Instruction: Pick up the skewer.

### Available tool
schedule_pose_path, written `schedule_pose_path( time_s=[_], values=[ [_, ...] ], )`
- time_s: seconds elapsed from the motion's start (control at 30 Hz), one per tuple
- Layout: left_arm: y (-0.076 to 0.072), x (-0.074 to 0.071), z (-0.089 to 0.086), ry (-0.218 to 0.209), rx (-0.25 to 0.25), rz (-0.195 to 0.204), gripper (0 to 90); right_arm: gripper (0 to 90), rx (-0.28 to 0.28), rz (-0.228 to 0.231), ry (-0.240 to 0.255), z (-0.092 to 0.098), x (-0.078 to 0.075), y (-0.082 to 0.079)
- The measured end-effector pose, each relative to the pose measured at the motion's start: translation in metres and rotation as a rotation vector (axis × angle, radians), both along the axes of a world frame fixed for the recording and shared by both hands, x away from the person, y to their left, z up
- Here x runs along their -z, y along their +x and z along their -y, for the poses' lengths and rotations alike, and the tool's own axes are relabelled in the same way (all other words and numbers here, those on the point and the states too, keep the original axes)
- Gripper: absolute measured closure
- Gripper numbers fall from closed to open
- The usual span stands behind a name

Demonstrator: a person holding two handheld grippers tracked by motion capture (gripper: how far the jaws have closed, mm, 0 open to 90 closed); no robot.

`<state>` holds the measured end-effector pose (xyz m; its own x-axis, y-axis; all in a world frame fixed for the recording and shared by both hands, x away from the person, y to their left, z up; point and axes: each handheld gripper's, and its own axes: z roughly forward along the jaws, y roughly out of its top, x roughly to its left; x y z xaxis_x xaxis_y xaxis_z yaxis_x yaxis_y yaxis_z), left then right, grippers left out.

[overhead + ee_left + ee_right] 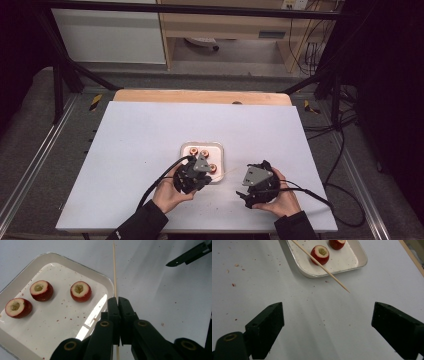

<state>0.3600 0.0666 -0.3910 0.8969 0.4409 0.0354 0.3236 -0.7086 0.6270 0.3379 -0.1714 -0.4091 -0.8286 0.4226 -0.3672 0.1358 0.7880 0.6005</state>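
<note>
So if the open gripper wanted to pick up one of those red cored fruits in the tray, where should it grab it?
Probably around the red sides, coming straight down from above. Each fruit sits upright in the tray, cut face and hollow core up, so the rounded flanks are free for the right gripper, whose jaws stand wide open. The skewer held by the left gripper crosses one fruit, so choose another.

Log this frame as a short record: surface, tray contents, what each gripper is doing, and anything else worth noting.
surface: white table, speckled with red crumbs
tray: shallow white tray holding three cored red fruit pieces, cut side up
left gripper: jaws shut on a thin wooden skewer, beside the tray's edge
right gripper: jaws wide open, holding nothing, over bare table
skewer tip: pointed end in the right gripper view, past the tray, toward the right gripper
</note>
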Motion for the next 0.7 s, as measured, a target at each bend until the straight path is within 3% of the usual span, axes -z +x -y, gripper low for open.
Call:
schedule_pose_path(
  time_s=[0.13,0.4,0.43,0.6,0.7],
  values=[
    [0.0,0.0,0.011,0.014,0.019,-0.008,88.6,15.9,-0.046,0.033,-0.05,-0.005,0.0,-0.001],
    [-0.001,0.002,0.022,0.031,0.043,-0.019,88.6,24.9,-0.123,0.079,-0.1,-0.01,0.004,-0.001],
    [-0.002,0.002,0.024,0.034,0.048,-0.02,88.6,28.6,-0.155,0.098,-0.112,-0.011,0.006,-0.001],
    [-0.003,0.003,0.03,0.041,0.059,-0.035,88.7,35.5,-0.194,0.121,-0.142,-0.013,0.008,-0.001],
    [-0.003,0.003,0.033,0.049,0.071,-0.035,88.6,42.6,-0.252,0.143,-0.186,-0.015,0.01,-0.001]
  ],
)
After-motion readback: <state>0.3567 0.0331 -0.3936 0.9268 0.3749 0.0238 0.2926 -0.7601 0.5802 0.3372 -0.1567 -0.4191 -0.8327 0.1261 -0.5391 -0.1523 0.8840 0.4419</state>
